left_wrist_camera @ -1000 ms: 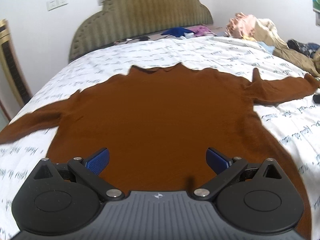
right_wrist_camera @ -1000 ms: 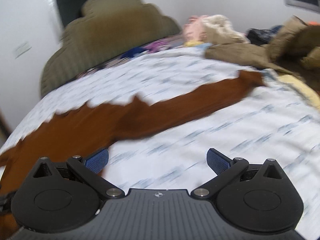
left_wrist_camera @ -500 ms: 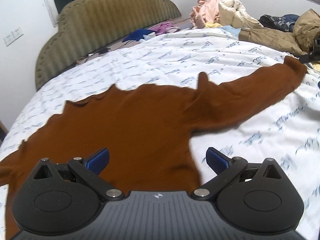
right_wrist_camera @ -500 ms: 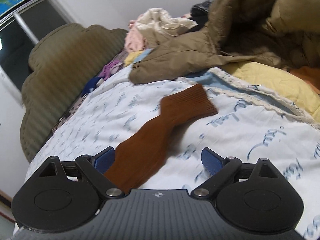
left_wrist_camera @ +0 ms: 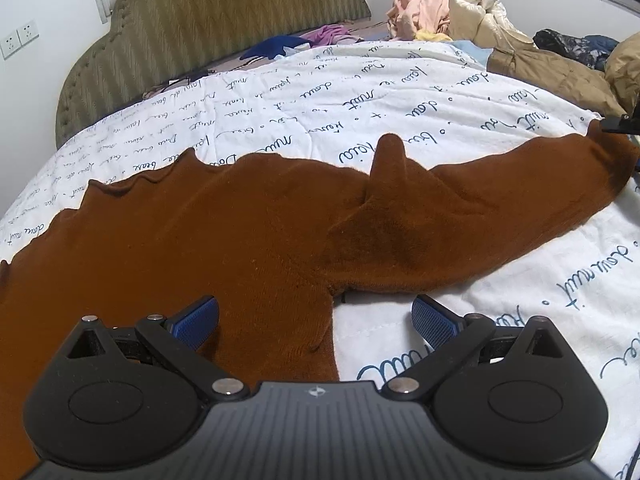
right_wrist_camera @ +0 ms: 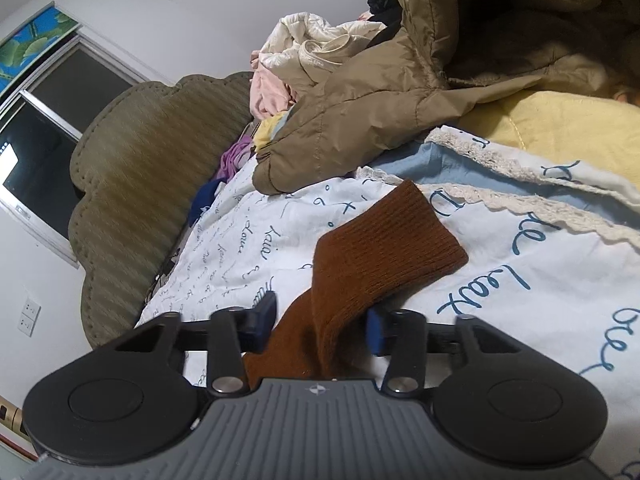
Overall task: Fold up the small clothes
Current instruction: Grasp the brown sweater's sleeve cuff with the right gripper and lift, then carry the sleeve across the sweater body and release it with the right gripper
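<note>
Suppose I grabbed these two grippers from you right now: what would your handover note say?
Right gripper: jaws closing around the sweater's sleeve near the cuff, not clearly pinched yet.
Left gripper: open, empty, over the sweater's side edge below the armpit.
Sweater lies spread flat on the bed; that sleeve stretches sideways.
Done: spreading only, no folds.
Left: probably fold the sleeves in, then the body.
</note>
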{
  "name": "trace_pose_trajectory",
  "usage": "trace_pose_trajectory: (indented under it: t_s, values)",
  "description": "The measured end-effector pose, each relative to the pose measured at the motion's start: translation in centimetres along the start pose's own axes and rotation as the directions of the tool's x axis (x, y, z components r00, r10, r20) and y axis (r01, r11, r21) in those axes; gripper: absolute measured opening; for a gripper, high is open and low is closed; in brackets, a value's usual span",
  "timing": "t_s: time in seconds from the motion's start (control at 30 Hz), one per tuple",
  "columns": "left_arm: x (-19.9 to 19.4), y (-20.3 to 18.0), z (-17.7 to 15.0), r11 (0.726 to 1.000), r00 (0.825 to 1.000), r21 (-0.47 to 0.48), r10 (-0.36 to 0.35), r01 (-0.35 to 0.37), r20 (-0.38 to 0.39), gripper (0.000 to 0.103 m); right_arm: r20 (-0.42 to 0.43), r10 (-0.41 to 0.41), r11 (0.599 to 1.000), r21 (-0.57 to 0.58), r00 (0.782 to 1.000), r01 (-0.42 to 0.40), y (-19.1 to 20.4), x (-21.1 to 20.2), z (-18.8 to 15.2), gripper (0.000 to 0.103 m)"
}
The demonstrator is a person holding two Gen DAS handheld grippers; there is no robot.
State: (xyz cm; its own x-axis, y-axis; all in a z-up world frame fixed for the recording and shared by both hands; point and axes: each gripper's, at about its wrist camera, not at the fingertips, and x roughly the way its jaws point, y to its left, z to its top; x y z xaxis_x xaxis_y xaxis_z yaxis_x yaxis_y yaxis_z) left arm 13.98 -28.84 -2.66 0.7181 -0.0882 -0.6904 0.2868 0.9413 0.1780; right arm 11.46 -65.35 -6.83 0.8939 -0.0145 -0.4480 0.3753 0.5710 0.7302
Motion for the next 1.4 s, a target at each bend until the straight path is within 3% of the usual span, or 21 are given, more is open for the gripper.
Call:
trace_pose_trajectory:
  t_s: [0.03,0.07,0.17,0.33,0.5,0.83,1.13,1.4]
  values:
    - [0.1,0.0,0.0,1.0,1.0,0.0,0.001,-0.001,-0.002,0.103,0.004,-0.006,1.0,0.005,1.0,0.006,-0.1,0.2,0.0,0.033]
    - [0.2,0.1,0.0,1.0,1.0,0.0,0.001,-0.001,-0.003,0.103,0.007,-0.01,1.0,0.008,1.0,0.01,-0.3,0.3,-0.1,0.021]
    - [0.4,0.1,0.0,1.0,1.0,0.001,0.004,-0.004,-0.008,0.103,0.021,-0.015,1.0,0.028,1.0,0.014,-0.7,0.5,-0.4,0.011]
    - [0.0,0.4,-0.3,1.0,1.0,0.015,0.013,-0.013,0.0,0.103,0.072,-0.005,1.0,-0.01,0.997,0.006,-0.2,-0.2,-0.6,0.01]
    - [-0.9,2.1,-0.6,1.0,1.0,-0.005,0.021,-0.021,0.006,0.103,0.136,0.068,0.996,-0.062,0.988,-0.06,2.0,-2.2,-0.2,0.01]
    - [-3.8,10.4,-1.9,0.993,0.996,-0.088,0.086,-0.083,0.031,0.103,0.15,0.273,0.939,-0.254,0.95,-0.23,12.7,-6.1,-1.8,0.01]
    - [-5.6,21.4,-5.0,0.958,0.982,-0.222,0.187,-0.183,-0.003,0.103,-0.021,0.442,0.805,-0.431,0.897,-0.407,27.9,-5.5,-10.2,0.01]
    - [-6.7,29.6,-8.5,0.91,0.964,-0.324,0.262,-0.259,-0.034,0.103,-0.252,0.437,0.717,-0.482,0.863,-0.504,38.4,0.1,-23.4,0.01]
